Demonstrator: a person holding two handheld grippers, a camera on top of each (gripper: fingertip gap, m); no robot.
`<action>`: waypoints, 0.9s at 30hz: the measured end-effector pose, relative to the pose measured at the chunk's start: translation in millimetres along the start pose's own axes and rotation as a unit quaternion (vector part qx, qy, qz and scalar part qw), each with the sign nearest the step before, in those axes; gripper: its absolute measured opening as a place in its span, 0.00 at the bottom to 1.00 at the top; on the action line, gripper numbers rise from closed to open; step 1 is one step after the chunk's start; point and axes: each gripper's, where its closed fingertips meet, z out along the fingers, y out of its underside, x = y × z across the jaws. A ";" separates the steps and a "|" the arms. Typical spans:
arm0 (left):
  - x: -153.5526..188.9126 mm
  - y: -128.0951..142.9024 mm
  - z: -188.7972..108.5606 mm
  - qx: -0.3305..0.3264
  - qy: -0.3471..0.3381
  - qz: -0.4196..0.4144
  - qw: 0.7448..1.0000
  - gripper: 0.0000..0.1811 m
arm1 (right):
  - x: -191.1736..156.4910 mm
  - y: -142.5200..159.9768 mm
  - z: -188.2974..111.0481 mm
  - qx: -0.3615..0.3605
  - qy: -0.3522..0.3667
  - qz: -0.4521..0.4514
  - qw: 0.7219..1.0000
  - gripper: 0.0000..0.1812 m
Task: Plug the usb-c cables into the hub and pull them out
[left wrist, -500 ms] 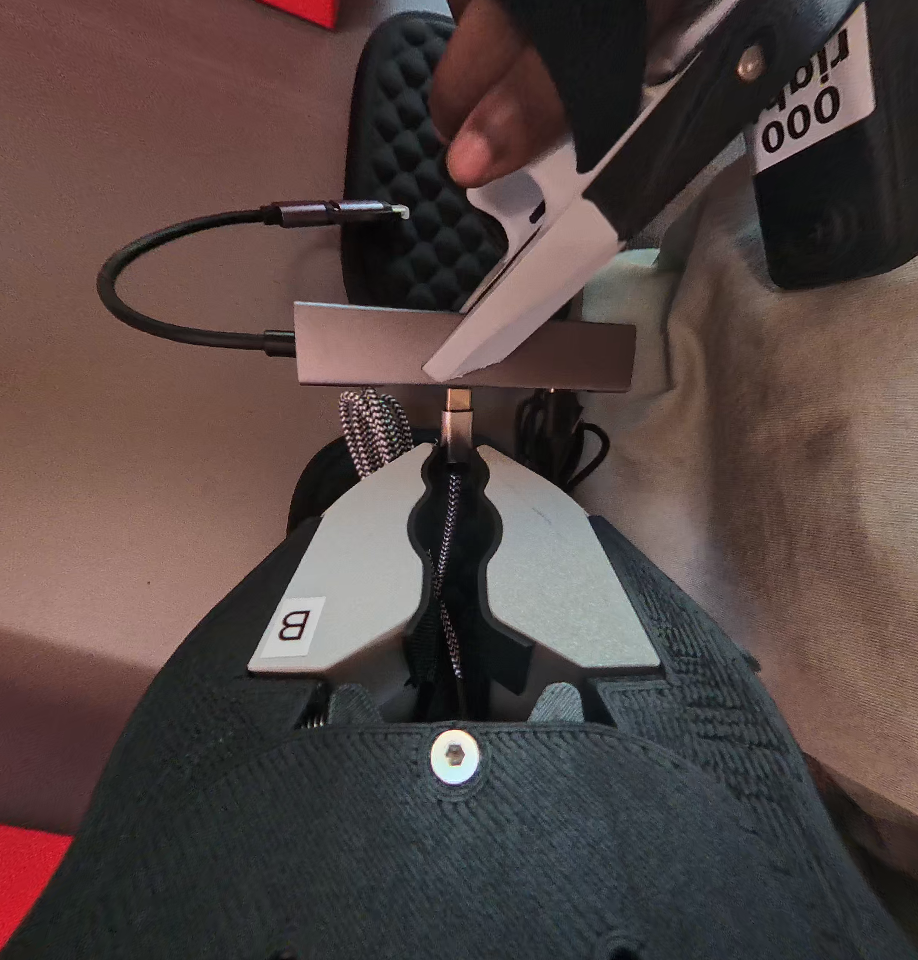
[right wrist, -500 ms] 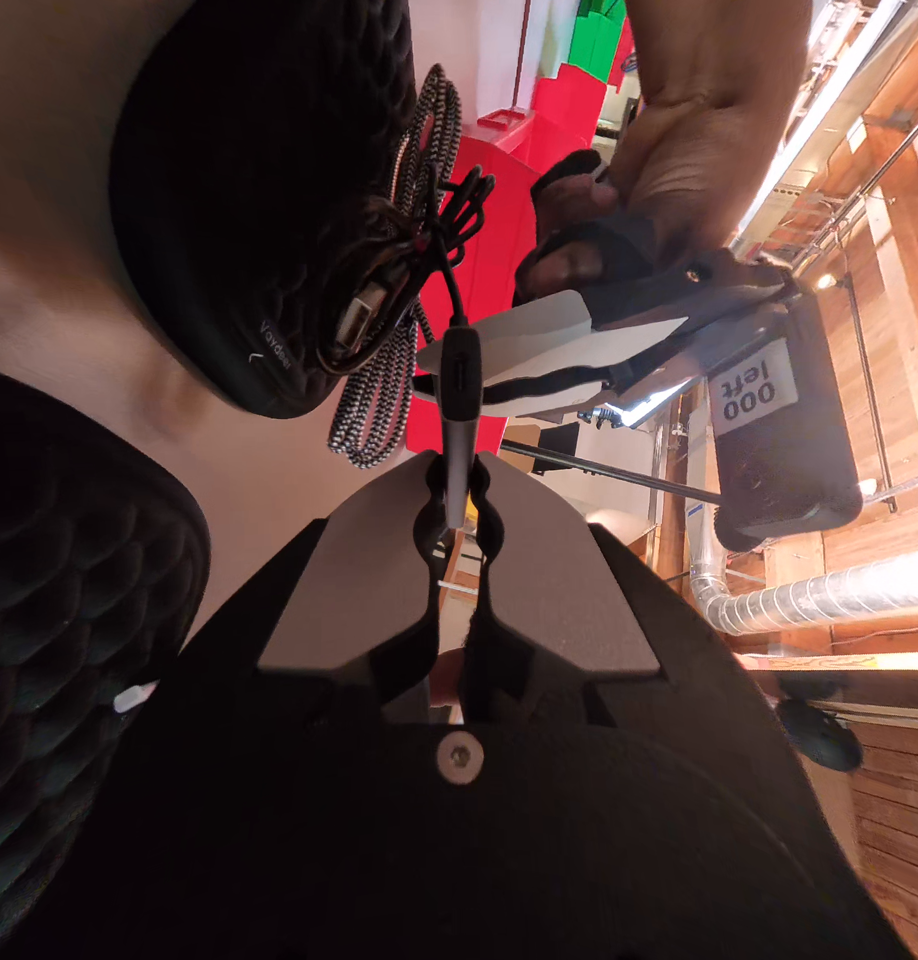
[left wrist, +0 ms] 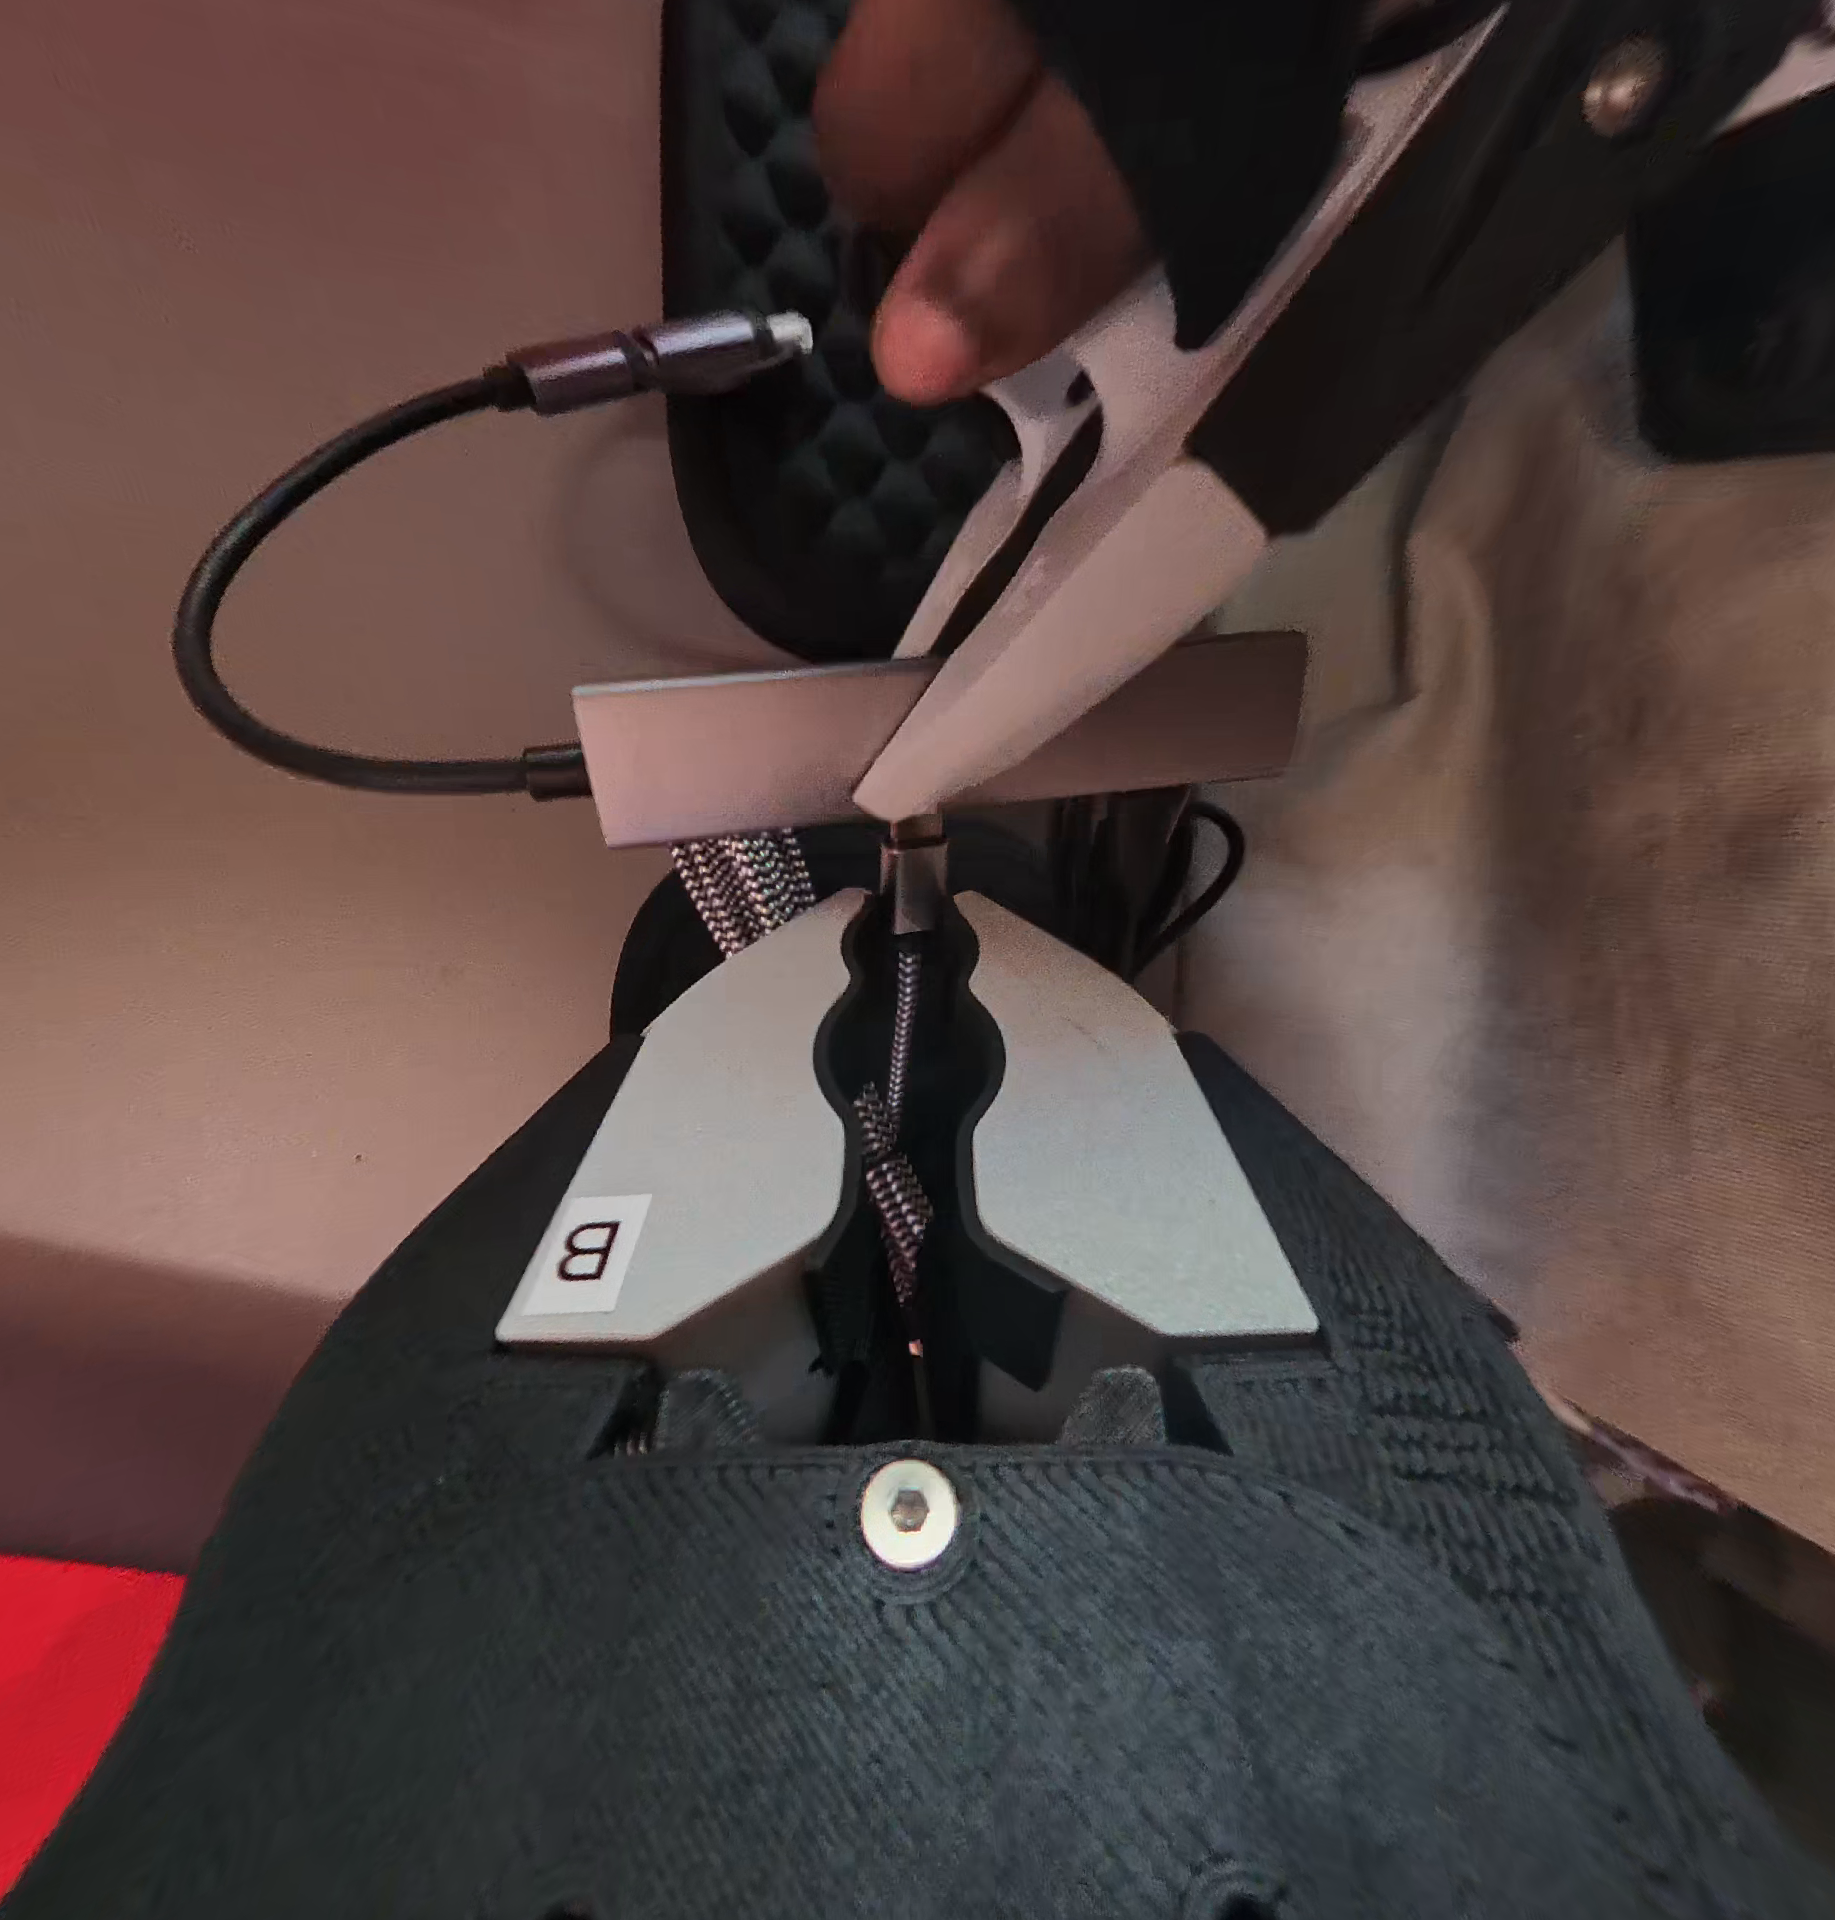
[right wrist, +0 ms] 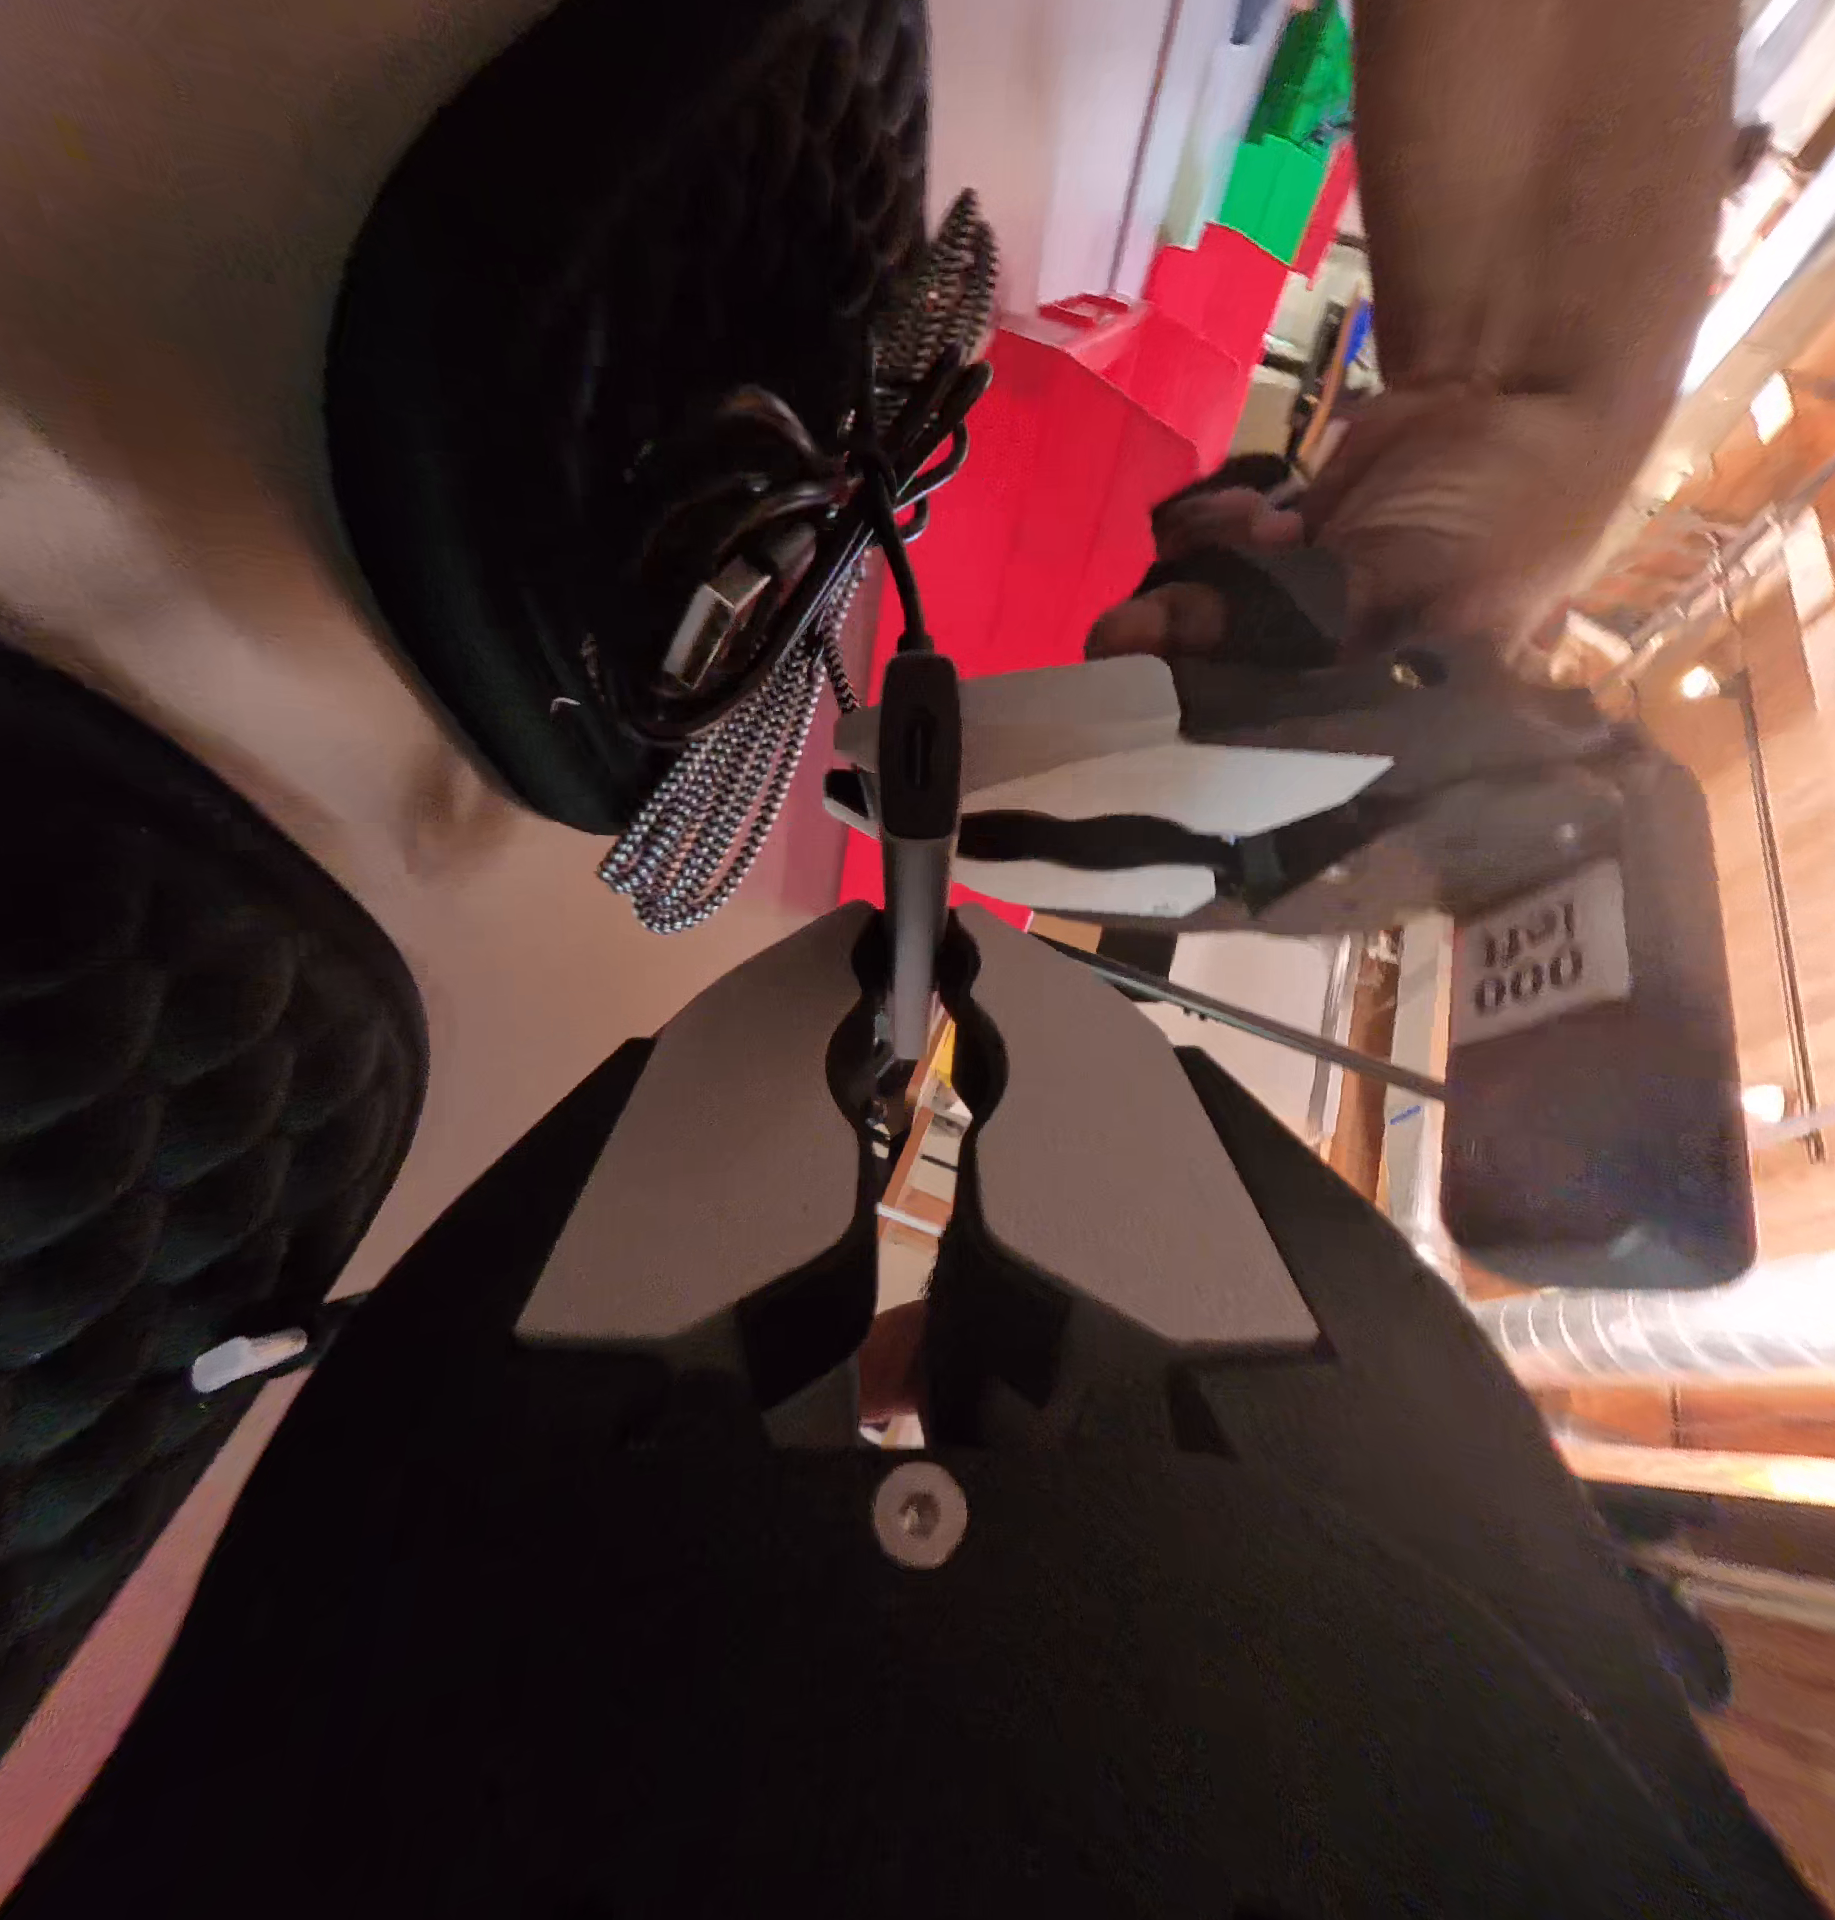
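The hub (left wrist: 747,753), a flat grey bar, hangs crosswise just ahead of my left claw (left wrist: 908,914), clear of the desk (left wrist: 269,935). My right claw (right wrist: 913,925) is clamped across its width, pinching it edge-on. Its own short black lead (left wrist: 269,623) loops away to a loose plug. My left claw is closed on the metal plug of the braided usb-c cable (left wrist: 913,883), whose tip meets the hub's near edge; I cannot tell how deep it sits. Behind lies a black quilted case (left wrist: 788,312), with coiled cables (right wrist: 788,623) spilling from another.
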 end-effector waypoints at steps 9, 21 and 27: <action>-7.8 6.9 25.1 -0.032 0.043 -0.012 0.999 0.04 | -32.1 -1.9 6.3 0.041 -0.135 -0.090 0.986 0.05; -11.9 0.4 30.3 0.090 0.055 -0.018 0.994 0.03 | -37.5 2.8 12.2 0.020 -0.120 -0.018 0.992 0.04; -14.9 1.3 24.8 0.069 -0.017 0.023 0.997 0.05 | -31.0 6.1 13.8 0.009 -0.099 -0.043 0.994 0.05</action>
